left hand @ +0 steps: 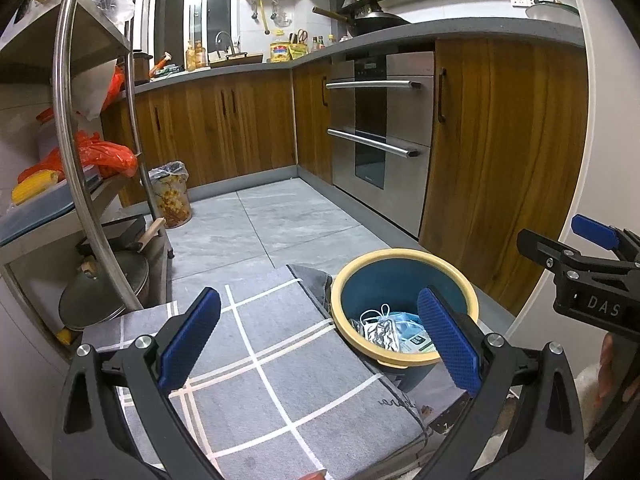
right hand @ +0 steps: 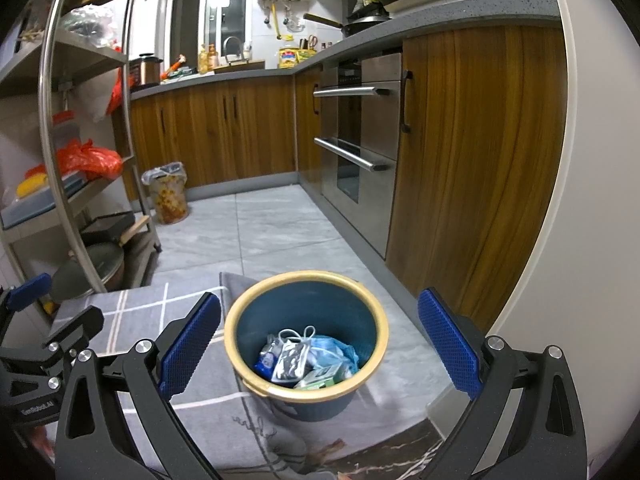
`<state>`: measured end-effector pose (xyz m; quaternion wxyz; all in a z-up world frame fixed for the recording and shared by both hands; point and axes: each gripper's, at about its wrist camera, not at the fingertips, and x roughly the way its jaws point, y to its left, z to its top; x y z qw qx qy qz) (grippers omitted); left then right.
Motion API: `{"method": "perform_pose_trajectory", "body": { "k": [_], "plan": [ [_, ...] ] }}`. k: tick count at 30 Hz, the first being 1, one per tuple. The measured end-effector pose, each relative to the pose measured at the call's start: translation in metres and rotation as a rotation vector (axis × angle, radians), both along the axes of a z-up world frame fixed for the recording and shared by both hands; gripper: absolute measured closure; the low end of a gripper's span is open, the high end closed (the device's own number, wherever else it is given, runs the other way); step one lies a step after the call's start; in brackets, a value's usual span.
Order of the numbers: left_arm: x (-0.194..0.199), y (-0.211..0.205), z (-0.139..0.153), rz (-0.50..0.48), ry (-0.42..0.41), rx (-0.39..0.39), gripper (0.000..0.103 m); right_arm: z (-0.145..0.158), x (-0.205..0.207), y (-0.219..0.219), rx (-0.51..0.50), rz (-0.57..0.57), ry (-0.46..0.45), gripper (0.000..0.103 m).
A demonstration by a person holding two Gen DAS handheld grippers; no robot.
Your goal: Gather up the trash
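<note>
Nearest you are the blue pads of your left gripper [left hand: 320, 340], spread wide with nothing between them, held low and level over the grey checked mat [left hand: 256, 360]. Its right pad [left hand: 448, 340] overlaps the near rim of the bin [left hand: 404, 256] in the left wrist view; whether it touches the rim you cannot tell. Your right gripper [right hand: 320, 344] is released too, its pads wide apart on either side of the bin [right hand: 306, 276] and above it, looking down into the opening, with nothing grasped. The two tools sit side by side: the right gripper [left hand: 592, 272] shows at the right edge of the left view, with fingers [left hand: 610, 368] of your hand below it, and the left gripper [right hand: 44, 328] shows at the left edge of the right view. The bin, blue with a yellow rim, stands upright on the mat's right part, near the wooden cupboards [right hand: 472, 160]. The trash [right hand: 304, 360] lies at the bottom of the bin: a white face mask with loops, a silver foil pack, a blue bag and a green-and-white packet, heaped together. Well beyond the bin, against the far cupboards beside the metal rack [right hand: 68, 128], stands a flowered basket [right hand: 168, 192] lined with a clear bag.
</note>
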<state>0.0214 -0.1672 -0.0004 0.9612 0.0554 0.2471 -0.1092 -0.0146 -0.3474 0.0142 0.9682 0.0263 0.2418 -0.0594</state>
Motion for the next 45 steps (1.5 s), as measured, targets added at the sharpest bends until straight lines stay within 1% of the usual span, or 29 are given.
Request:
{"method": "perform_pose_trajectory", "body": {
  "k": [45],
  "plan": [
    [0.0001, 0.0017, -0.0055, -0.02, 0.026, 0.011, 0.006, 0.0001, 0.0024, -0.0032, -0.002, 0.004, 0.003, 0.005]
  ]
}}
